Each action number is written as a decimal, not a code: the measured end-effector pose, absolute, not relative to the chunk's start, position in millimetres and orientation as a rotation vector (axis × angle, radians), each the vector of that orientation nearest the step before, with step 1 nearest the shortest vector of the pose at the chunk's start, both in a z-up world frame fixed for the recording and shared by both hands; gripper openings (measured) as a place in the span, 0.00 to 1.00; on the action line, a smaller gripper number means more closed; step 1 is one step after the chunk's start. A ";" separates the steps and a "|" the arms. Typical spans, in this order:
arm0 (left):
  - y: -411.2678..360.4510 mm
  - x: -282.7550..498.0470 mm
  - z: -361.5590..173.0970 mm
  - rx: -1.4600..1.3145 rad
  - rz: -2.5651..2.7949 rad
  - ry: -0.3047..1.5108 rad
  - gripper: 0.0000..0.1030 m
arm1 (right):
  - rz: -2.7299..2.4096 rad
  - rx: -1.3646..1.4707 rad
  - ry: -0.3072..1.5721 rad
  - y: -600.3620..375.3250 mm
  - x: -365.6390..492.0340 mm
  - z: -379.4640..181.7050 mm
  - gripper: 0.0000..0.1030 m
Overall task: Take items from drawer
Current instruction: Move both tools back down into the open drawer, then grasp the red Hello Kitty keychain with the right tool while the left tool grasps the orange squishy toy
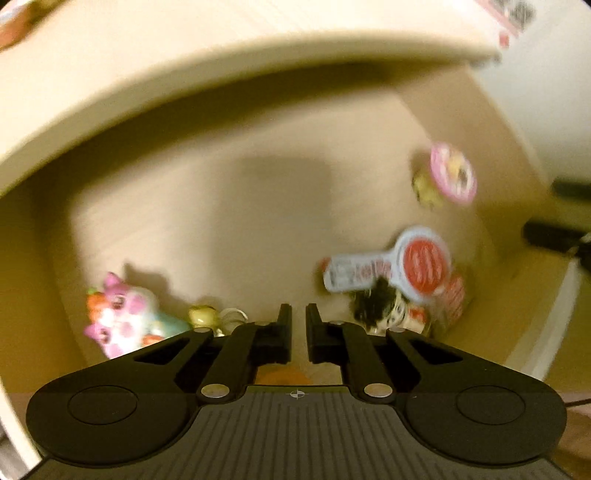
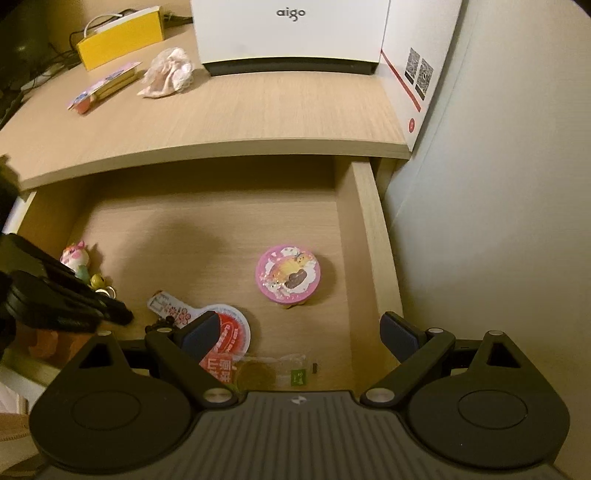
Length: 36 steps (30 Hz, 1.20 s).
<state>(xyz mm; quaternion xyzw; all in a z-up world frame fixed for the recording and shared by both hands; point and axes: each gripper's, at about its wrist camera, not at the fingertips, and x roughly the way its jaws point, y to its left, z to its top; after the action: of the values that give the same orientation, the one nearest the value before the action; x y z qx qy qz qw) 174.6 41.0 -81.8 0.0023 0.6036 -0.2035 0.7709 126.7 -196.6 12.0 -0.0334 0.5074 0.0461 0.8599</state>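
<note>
The open wooden drawer (image 2: 364, 229) holds a round pink tin (image 2: 288, 275), a pink plush keychain (image 2: 75, 256) with a small bell (image 2: 96, 280), a red-and-white lidded packet (image 2: 229, 332) and a wrapped golden biscuit (image 2: 258, 373). My right gripper (image 2: 299, 328) hangs open above the drawer's front, with the tin beyond its fingers. My left gripper (image 1: 298, 317) is shut with nothing seen between its fingers. It points down into the drawer's front left, between the plush (image 1: 122, 314) and the packet (image 1: 406, 266). The left wrist view is blurred; the tin (image 1: 452, 173) shows at its right.
The desktop (image 2: 221, 118) overhangs the drawer's back. On it stand a white aigo box (image 2: 291, 33), a yellow box (image 2: 122, 37), a crumpled pale bag (image 2: 168, 72) and a pink booklet (image 2: 103, 86). A wall (image 2: 498, 184) runs close along the right.
</note>
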 end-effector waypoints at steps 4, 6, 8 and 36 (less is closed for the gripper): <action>72.8 169.9 -59.1 -0.073 -0.391 1.227 0.10 | 0.149 -0.010 1.113 -192.5 140.1 8.6 0.91; 89.2 168.4 -46.7 -0.080 -0.369 1.196 0.13 | 0.185 0.015 1.145 -185.0 147.2 5.5 0.91; 104.4 165.0 -34.0 -0.095 -0.357 1.171 0.14 | 0.238 0.011 1.177 -170.0 153.3 1.2 0.91; 140.9 141.4 -16.6 -0.114 -0.372 1.143 0.14 | 0.579 -0.258 1.302 -31.7 172.2 -53.6 0.55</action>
<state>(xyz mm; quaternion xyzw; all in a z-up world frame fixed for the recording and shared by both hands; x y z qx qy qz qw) 141.4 140.9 -16.6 -0.0536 0.5373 -0.1750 0.8233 172.2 -31.7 -53.6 -0.1179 0.5956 0.2650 0.7491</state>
